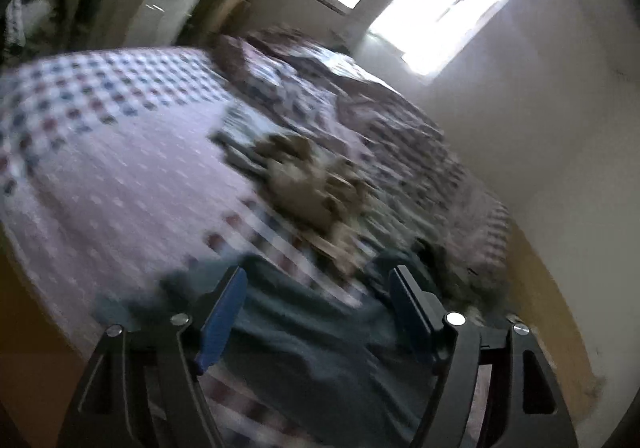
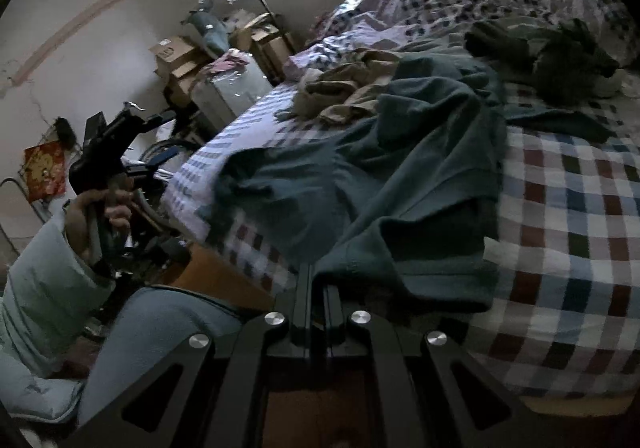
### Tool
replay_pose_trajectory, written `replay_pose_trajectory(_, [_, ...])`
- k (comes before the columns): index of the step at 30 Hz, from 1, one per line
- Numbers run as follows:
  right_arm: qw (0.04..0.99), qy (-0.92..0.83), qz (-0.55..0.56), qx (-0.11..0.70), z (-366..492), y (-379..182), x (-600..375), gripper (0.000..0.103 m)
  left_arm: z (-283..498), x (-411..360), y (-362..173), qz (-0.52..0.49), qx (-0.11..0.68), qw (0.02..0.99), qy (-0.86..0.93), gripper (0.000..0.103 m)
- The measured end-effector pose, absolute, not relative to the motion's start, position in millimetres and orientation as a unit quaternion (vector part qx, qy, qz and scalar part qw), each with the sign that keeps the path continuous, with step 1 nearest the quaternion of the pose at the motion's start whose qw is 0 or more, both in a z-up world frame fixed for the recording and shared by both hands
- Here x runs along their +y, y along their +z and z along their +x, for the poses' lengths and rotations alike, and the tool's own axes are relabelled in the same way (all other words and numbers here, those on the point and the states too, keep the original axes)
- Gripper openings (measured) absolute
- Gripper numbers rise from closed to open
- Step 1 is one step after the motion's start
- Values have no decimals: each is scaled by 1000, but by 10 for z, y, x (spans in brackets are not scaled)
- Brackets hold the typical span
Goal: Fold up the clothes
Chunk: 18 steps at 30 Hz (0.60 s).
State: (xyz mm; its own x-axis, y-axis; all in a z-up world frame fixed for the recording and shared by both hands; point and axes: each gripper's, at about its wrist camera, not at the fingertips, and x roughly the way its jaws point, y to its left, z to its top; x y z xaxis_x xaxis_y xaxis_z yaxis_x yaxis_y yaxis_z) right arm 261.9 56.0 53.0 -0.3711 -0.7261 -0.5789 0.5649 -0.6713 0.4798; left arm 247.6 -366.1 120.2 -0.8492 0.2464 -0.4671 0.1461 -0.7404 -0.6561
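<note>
Teal garment (image 2: 384,176) — spread in loose folds across the near half of the checked bedspread (image 2: 572,232), one hemmed corner drawn to the bed edge at 6 o'clock of the right wrist view. That corner is pinched between the fingers of the right gripper (image 2: 318,288), which are pressed together on the cloth with no gap visible.

Left gripper (image 1: 318,284) — jaws held wide apart, blue pads (image 1: 222,318) exposed, nothing gripped. It is seen above the same teal garment (image 1: 304,340), which fills the space between and below the fingers at 6 o'clock of the left wrist view; contact cannot be told, the view being heavily blurred. In the right wrist view the left gripper (image 2: 128,128) is found at 9 o'clock, off the bed, carried by a hand (image 2: 96,216) emerging from a pale padded sleeve (image 2: 44,284).

Tan garment (image 2: 352,88) — crumpled, lying just beyond the teal one toward 12 o'clock; shown in the left wrist view as a blurred tan heap (image 1: 316,180) near centre.

Dark green garment (image 2: 560,52) — bunched at 2 o'clock on the bedspread, well apart from the right gripper.

Cardboard boxes (image 2: 180,56) — stacked against the wall at 10 o'clock, beside the bed.
</note>
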Motion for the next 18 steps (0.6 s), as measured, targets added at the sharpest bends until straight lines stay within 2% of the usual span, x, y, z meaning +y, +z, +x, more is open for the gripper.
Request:
replay_pose_trajectory(5, [399,-816,397,-132,2578,549,608,3,2538,-2787,1035,-335,-367,164,852,78])
replay_pose_trajectory(9, [402,-814,390,-154,2564,579,660,3,2619,-2182,586,-384,-463,236,763,78])
replay_pose_trajectory(13, [405,-812,385,-170,2558,608,706,3,2692,-1774,167,-417,-540,260,683,77])
replay_pose_trajectory(18, [405,-812,383,-172,2594,623,787,3,2757,-1486,-144,-403,-625,282,606,77])
